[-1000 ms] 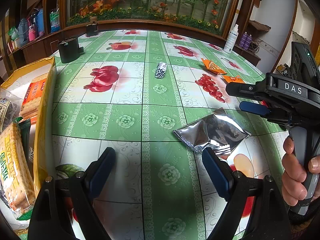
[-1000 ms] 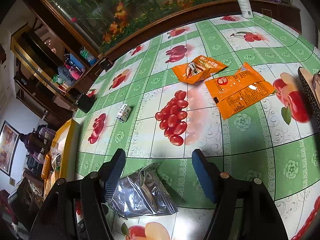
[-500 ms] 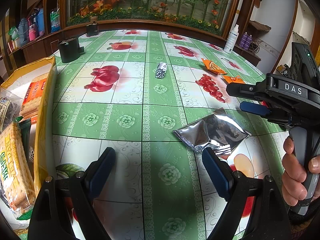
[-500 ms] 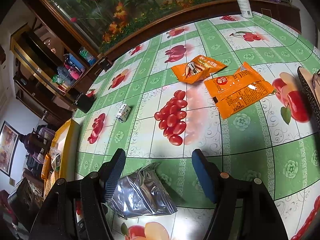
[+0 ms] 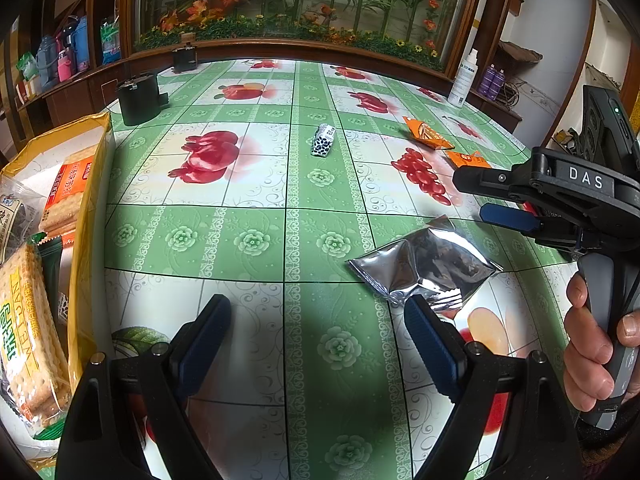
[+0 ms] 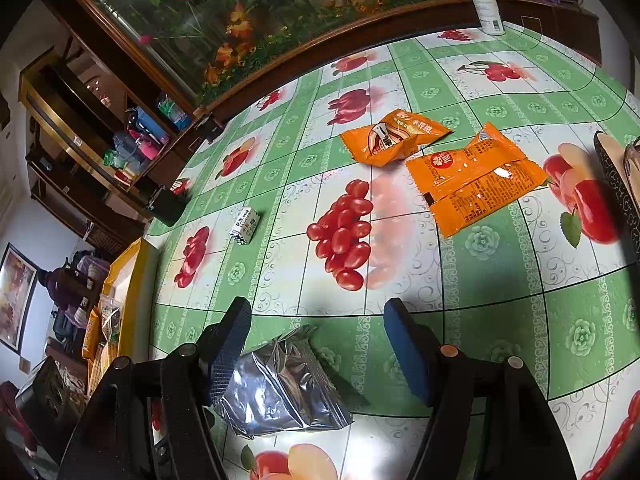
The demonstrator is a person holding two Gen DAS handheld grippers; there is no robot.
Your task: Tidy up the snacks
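While the crinkled silver foil pouch [image 5: 424, 266] lies flat on the green fruit-print tablecloth [image 5: 256, 240], both your left gripper [image 5: 316, 340] and right gripper [image 6: 316, 350] gape empty above it, and only your left view shows the yellow box [image 5: 90, 216] of biscuits.

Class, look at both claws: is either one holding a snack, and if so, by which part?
Nothing is held. The left claw and right claw are both open above the tablecloth; the silver packet lies flat, ungripped.
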